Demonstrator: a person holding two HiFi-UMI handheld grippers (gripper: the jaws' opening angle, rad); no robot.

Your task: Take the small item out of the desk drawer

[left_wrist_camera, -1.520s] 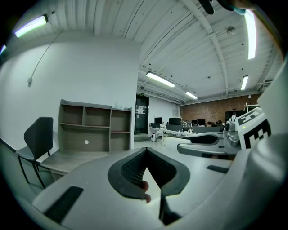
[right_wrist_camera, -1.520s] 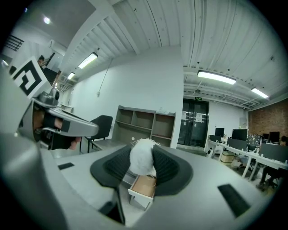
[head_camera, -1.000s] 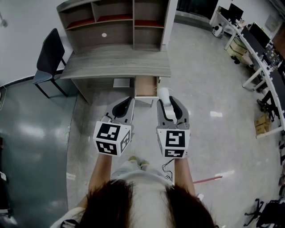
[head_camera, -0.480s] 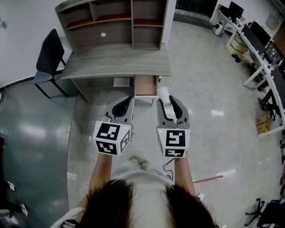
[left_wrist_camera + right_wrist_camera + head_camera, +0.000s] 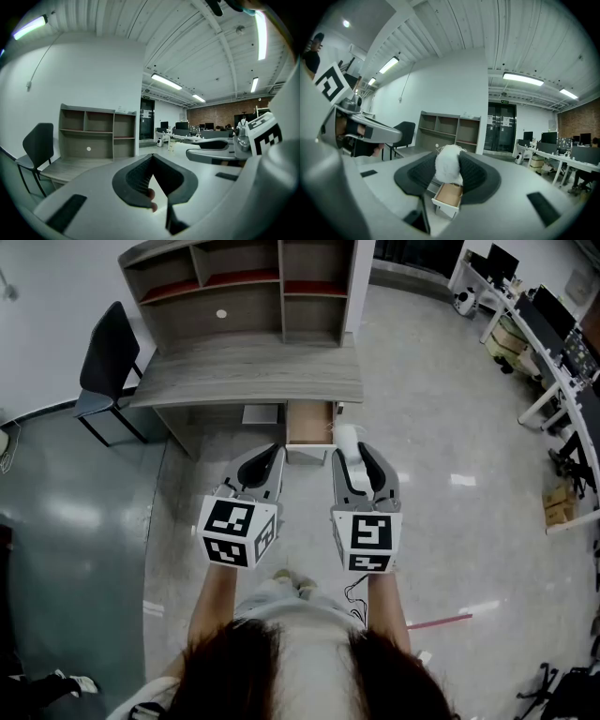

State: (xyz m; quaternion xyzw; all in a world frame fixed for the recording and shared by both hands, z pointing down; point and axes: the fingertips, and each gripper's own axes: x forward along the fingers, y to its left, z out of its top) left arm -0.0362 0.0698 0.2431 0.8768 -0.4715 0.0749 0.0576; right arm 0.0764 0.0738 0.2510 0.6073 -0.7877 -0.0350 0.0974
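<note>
White fluffy item (image 5: 448,169) pinched in right tool (image 5: 353,452), drawer (image 5: 308,424) open beneath desk (image 5: 248,371)

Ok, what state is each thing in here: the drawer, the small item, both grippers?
Drawer: pulled open, inside looks empty.
Ball: white and fluffy, out of the drawer, held in the air between the right gripper's jaws.
Right gripper: shut on the ball.
Left gripper: shut, nothing between its jaws.
</note>
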